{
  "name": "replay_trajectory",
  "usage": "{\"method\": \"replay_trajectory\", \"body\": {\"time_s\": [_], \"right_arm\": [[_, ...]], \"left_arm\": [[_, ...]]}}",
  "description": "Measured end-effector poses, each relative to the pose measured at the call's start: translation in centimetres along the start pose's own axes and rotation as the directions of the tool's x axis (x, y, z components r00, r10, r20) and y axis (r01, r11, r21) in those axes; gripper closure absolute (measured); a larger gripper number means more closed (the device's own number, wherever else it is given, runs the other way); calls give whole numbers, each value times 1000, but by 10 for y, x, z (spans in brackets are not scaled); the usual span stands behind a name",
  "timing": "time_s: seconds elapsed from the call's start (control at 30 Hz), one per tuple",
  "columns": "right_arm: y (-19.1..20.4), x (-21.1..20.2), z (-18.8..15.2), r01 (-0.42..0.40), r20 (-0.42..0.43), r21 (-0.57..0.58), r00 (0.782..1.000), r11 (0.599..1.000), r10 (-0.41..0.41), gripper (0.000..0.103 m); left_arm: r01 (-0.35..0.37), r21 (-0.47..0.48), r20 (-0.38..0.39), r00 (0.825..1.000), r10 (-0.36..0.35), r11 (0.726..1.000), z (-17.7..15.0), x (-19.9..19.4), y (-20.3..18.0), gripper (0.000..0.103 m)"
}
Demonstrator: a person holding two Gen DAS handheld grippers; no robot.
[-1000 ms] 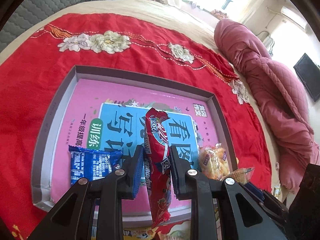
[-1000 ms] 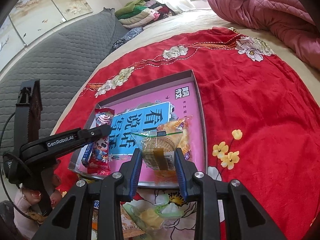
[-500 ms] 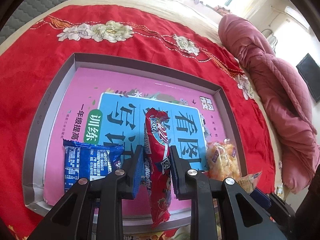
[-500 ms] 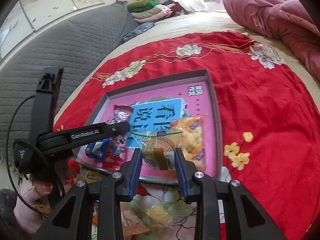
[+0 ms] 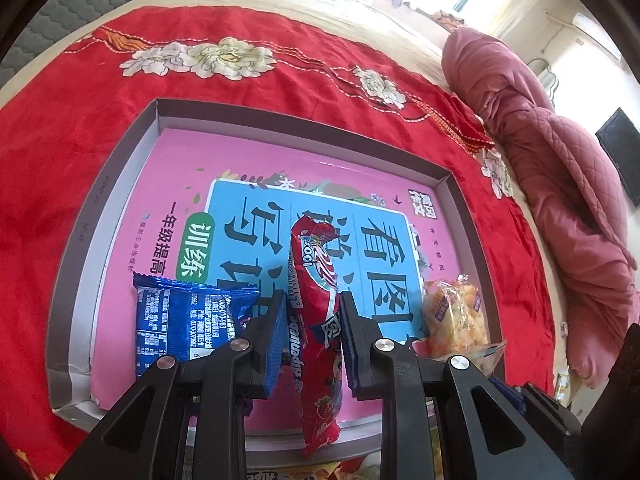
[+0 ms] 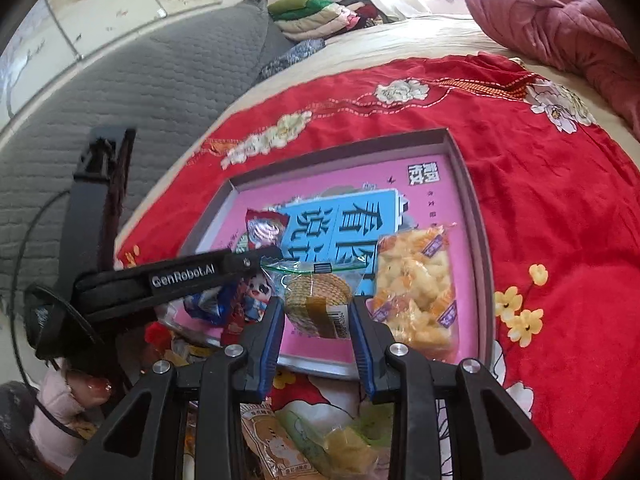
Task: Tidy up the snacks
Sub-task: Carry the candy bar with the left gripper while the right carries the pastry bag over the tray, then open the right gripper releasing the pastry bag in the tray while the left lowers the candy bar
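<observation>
A grey box lid tray [image 5: 100,196] with a pink and blue printed floor lies on the red blanket. My left gripper [image 5: 314,312] is shut on a long red snack pack [image 5: 316,296] held over the tray's near edge. A blue snack pack [image 5: 180,316] lies in the tray to its left and a clear bag of yellow puffs [image 5: 454,316] to its right. My right gripper [image 6: 318,316] is shut on a clear bag with a round woven-looking biscuit [image 6: 318,296], over the tray's [image 6: 476,240] near edge, next to the puffs bag [image 6: 416,292].
Several loose snack packs [image 6: 312,444] lie on the blanket just in front of the tray. A pink quilt [image 5: 568,184] is heaped at the right. A grey headboard [image 6: 140,92] and folded clothes [image 6: 320,12] stand at the back. The left gripper's arm [image 6: 180,280] crosses the right view.
Both grippers have moved a little forward over the tray with their packs still held. The tray and the packs in it look larger and closer.
</observation>
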State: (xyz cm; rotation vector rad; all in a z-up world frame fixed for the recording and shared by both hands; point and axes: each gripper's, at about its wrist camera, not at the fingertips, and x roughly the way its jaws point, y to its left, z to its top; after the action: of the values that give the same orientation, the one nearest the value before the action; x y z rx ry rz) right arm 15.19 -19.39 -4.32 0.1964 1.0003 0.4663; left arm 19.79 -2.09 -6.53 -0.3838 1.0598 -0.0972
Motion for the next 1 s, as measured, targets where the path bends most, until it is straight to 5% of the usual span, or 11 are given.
{"method": "replay_trajectory", "body": {"time_s": [0.5,1.0], "right_arm": [[1,13,-7,59,-63,-26,996,998,-60,70],[6,12,-7,65,-60,-44,996,997,-68,69]], "left_arm": [[4,-11,-14,1000,-5,1000,-1,3,3,77],[3,-13,-15,1000,-4,1000,-1,-4,4,64]]}}
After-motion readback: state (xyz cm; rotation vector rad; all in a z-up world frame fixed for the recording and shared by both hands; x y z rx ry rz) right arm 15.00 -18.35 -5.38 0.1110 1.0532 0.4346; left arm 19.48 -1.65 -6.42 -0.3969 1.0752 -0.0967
